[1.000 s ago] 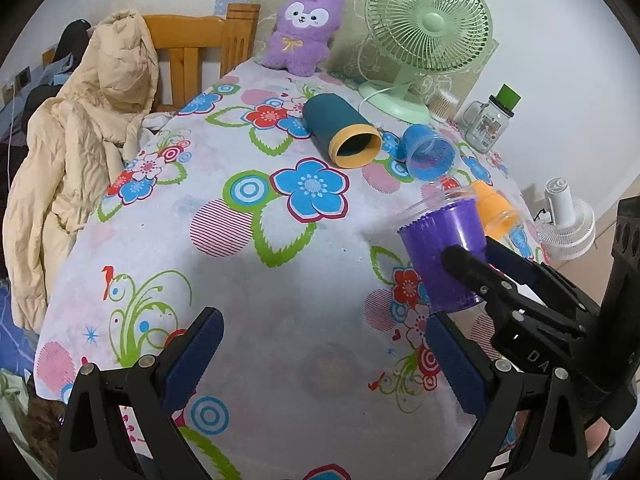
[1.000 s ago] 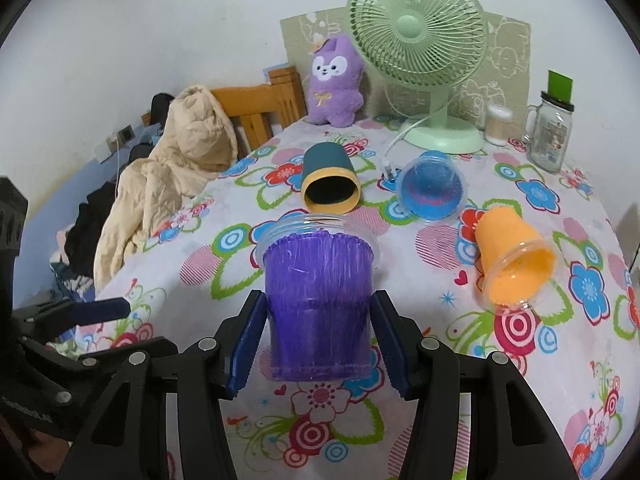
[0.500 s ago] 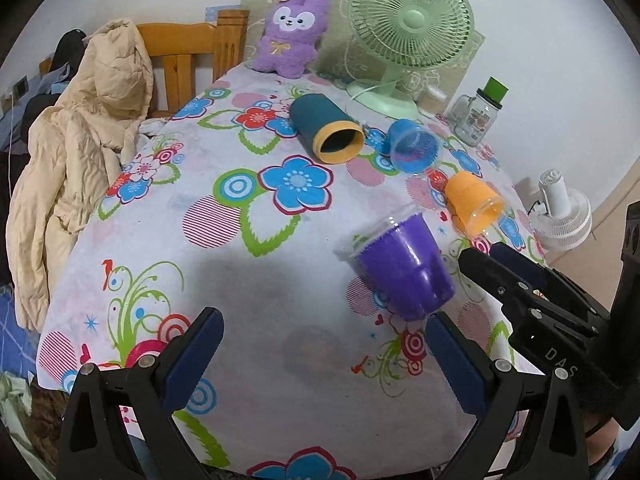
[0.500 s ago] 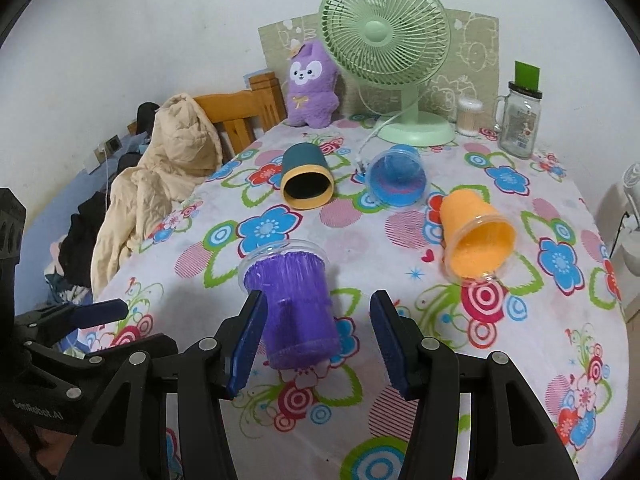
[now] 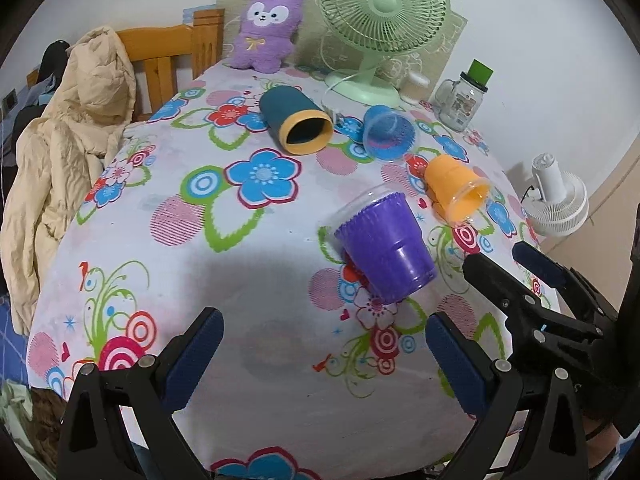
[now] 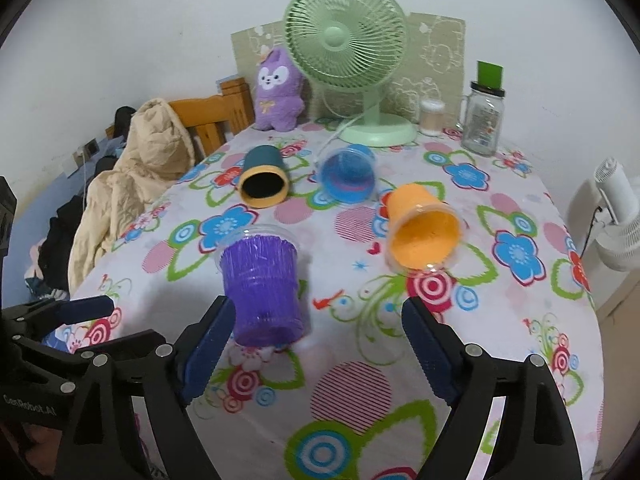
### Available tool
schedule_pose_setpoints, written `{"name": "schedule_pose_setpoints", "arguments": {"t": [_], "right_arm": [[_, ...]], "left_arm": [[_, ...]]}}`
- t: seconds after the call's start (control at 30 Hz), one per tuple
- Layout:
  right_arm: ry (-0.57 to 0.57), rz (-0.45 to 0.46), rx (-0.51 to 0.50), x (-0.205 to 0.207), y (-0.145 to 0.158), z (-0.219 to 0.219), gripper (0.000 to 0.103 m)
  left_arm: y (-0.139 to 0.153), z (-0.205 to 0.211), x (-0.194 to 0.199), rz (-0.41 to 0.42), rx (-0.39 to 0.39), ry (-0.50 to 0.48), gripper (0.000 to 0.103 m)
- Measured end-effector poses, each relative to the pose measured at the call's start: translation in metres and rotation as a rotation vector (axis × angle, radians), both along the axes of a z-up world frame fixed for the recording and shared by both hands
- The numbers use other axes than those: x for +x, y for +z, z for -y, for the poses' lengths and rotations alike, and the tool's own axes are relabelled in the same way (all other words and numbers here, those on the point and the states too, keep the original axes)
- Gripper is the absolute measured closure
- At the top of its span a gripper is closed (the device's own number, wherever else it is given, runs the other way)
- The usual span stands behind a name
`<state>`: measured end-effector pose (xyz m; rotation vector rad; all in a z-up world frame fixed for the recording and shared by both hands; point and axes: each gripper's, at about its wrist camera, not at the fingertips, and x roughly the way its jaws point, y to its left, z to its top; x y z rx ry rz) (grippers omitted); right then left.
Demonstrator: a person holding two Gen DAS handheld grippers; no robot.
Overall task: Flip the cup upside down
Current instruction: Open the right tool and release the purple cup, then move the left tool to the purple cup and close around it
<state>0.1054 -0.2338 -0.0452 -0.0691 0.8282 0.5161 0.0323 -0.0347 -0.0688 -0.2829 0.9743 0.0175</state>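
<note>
A purple cup (image 5: pixel 383 249) with a clear rim stands on the flowered tablecloth, wide end up; in the right wrist view (image 6: pixel 262 286) it sits just ahead of the left finger. My right gripper (image 6: pixel 314 344) is open and empty, pulled back from the cup; it also shows at the right in the left wrist view (image 5: pixel 516 264). My left gripper (image 5: pixel 324 350) is open and empty near the table's front edge. An orange cup (image 6: pixel 420 228), a blue cup (image 6: pixel 348 174) and a dark teal cup (image 6: pixel 264 184) lie on their sides farther back.
A green desk fan (image 6: pixel 348 60), a purple plush toy (image 6: pixel 278 92), a glass jar (image 6: pixel 482 120) and a small pot (image 6: pixel 432 118) stand at the table's back. A chair with a beige coat (image 5: pixel 68 152) is at the left. A small white fan (image 6: pixel 618 220) stands off the right edge.
My right gripper has opened, let go of the purple cup and drawn back. The cup now stands free on the table. The left gripper stayed open.
</note>
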Motion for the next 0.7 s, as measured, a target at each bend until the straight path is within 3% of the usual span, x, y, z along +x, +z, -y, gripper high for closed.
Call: {"name": "schedule_pose_setpoints", "arguments": {"t": [0.7], "right_arm": [[-0.119, -0.033, 0.033, 0.010, -0.015, 0.078, 0.014]], "left_arm": [[-0.001, 0.059, 0.034, -0.004, 0.024, -0.052, 0.001]]}}
